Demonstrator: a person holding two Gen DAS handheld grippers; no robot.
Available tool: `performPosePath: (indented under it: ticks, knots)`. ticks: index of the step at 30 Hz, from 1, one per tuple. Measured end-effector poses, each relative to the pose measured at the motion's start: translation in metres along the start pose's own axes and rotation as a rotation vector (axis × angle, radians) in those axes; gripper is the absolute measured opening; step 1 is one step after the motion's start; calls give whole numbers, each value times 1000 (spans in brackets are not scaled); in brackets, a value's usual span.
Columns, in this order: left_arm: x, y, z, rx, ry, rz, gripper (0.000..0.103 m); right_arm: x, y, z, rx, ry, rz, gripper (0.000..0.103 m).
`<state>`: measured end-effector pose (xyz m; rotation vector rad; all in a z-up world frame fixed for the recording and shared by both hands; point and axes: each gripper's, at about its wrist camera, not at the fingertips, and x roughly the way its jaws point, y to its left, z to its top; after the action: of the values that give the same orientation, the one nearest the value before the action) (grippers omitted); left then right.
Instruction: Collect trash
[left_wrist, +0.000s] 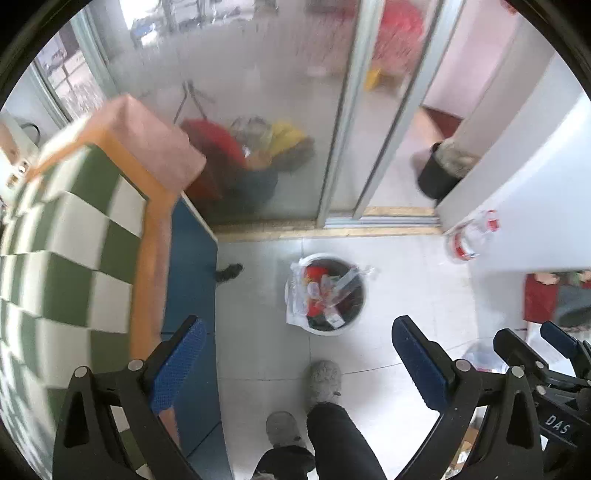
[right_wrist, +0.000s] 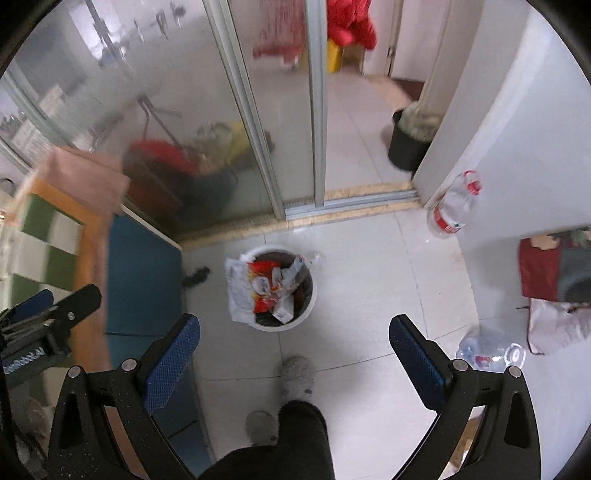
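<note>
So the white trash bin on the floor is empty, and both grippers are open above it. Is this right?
Not quite. The white trash bin is not empty: it is full of wrappers and packaging, as the right wrist view shows clearly. The rest holds: the left gripper and the right gripper are both open above it, holding nothing.

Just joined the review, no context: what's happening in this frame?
A person stands over a white trash bin already stuffed with wrappers, holding both tongs open and empty: the left tongs and right tongs hover above the floor. Nothing is gripped. Loose plastic bottles lie on the tiles, one by the wall and one near the right tongs, not yet collected.
</note>
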<state>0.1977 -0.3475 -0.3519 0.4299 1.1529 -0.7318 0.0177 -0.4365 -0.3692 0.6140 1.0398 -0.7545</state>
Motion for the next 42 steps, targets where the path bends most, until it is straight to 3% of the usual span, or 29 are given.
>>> performPosePath:
  ticks: [6,10,19,29,42]
  knots:
    - [-104,7,-15,34,-76,-71,103,-122,13,-27,10,-68,48,103]
    - [-153,11,-26,42,-86,-133,103,-189,18,-47,3,-100,81,103]
    - [-232,14,-59,41,-115,-229,103,-278,17,-82,5,-116,201,103]
    - [-278,12,-87,-11,-160,-254,103,-318,11,-92,-48,-134,280,103]
    - [-288,7,-102,-54,-170,-236,103,-303,1,-84,-96,-94,350,103]
